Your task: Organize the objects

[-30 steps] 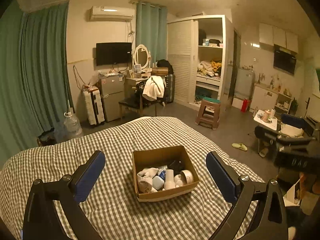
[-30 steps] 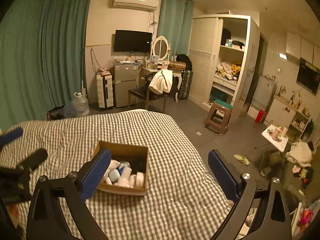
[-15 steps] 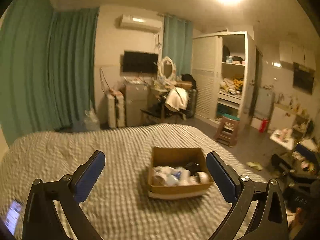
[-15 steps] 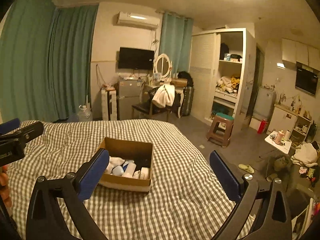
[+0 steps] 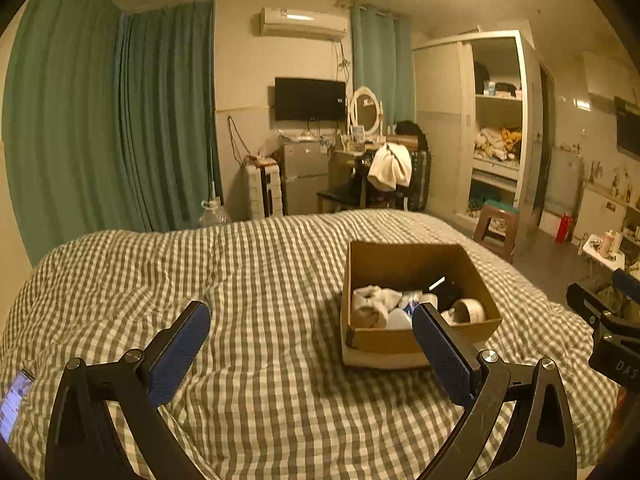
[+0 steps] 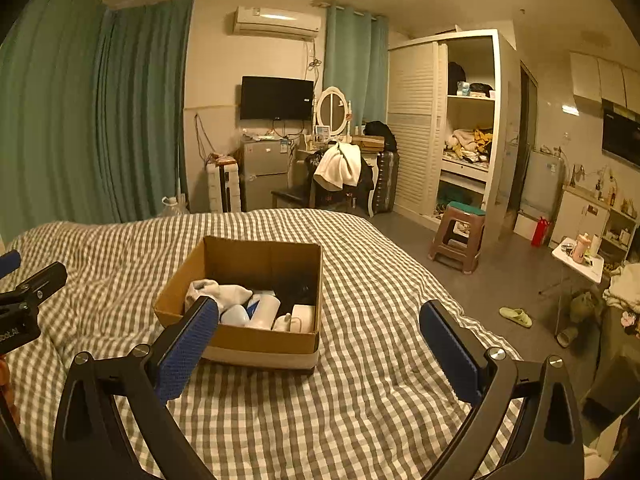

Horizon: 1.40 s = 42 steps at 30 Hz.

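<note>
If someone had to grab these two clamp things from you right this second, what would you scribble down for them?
Left gripper: jaws wide open, holding nothing, above the checked bedspread, to the left of the box.
Right gripper: jaws wide open, holding nothing, just in front of the box.
Cardboard box: sits on the bed, open at the top. Inside are a rolled white cloth, pale bottles, a roll of tape and something dark at the back that I cannot make out.
Done: nothing lies out on the visible bedspread.
Left: everything. Taking the box's things out one at a time looks sensible.
</note>
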Available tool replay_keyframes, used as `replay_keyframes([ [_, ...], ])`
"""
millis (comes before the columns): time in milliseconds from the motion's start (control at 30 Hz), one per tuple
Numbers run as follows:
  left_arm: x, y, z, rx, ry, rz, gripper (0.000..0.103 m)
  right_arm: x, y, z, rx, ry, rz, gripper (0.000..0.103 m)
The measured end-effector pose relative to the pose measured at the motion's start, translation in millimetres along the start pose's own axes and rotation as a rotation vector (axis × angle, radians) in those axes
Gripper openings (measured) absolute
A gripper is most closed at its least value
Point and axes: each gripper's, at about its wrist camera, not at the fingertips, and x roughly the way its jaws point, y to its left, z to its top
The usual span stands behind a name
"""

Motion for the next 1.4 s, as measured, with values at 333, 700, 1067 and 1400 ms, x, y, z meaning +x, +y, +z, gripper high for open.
replay_keyframes([
  [333,-3,-8,-1,0.034,0.003,0.0,0.103,2,3,-4,-0.011,-0.02,-0.012,0.101],
  [700,0,-9,-2,0.038,0.018,0.005,0.103,8,13,-9,-0.029,0.0,0.01,0.101],
  [1067,5,-8,-7,0.032,0.036,0.026,0.103,10,15,-13,-0.03,0.003,0.006,0.101],
  [1400,5,-11,-9,0.044,0.028,0.01,0.103,13,17,-15,-0.032,0.021,0.005,0.101],
])
